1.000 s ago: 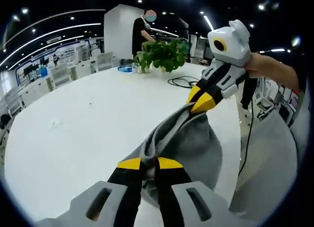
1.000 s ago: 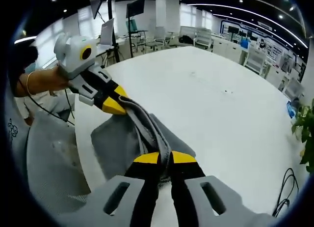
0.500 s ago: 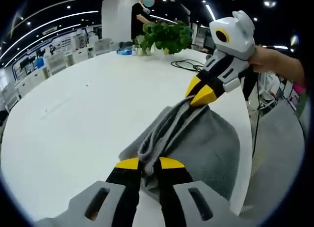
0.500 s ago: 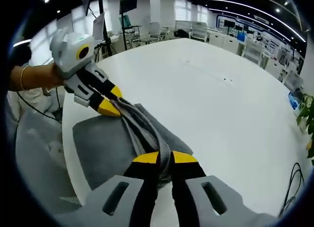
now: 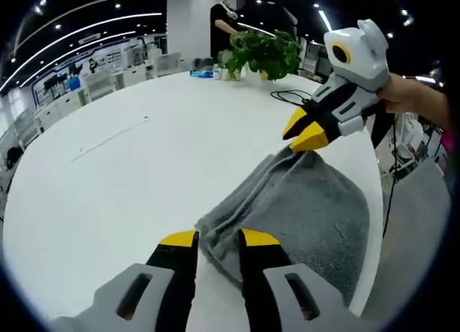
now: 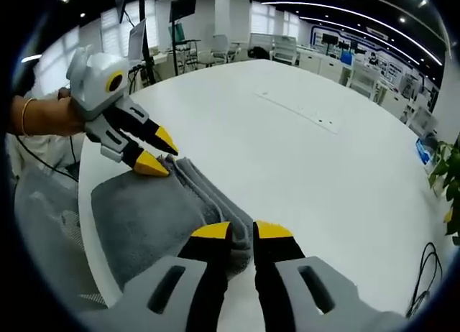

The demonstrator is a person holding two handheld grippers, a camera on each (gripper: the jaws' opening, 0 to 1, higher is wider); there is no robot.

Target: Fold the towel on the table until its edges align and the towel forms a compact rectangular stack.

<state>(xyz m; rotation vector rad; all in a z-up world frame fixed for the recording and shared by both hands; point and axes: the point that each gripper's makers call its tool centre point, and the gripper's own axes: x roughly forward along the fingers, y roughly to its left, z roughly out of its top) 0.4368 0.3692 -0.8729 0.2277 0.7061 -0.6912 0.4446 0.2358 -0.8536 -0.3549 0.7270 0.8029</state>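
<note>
**Towel lying folded near the table edge, both grippers parted**

I am holding my left gripper [image 5: 218, 238] low over the near corner of the towel [image 5: 309, 213], and its jaws are standing apart with the folded edge of the cloth showing between the yellow tips; they are not pinching it. The towel is lying flat on the white table [image 5: 144, 174], close to the edge, with a rolled fold running from my left gripper toward the far corner.

At that far corner, in the left gripper view, my right gripper [image 5: 305, 131] is hovering with its yellow tips spread, just above the cloth. My hand [image 5: 413, 102] is gripping its handle at the right.

In the right gripper view I am seeing the same grey towel [image 6: 147, 217] from the other end. My right gripper [image 6: 243, 231] is sitting at the near end of the fold, jaws slightly parted, with the fold between the tips. My left gripper [image 6: 158, 152] is coming in from the left with its jaws open at the far corner.

Farther off in the left gripper view, a plant [image 5: 262, 55] and a black cable [image 5: 291, 97] are resting on the table.
</note>
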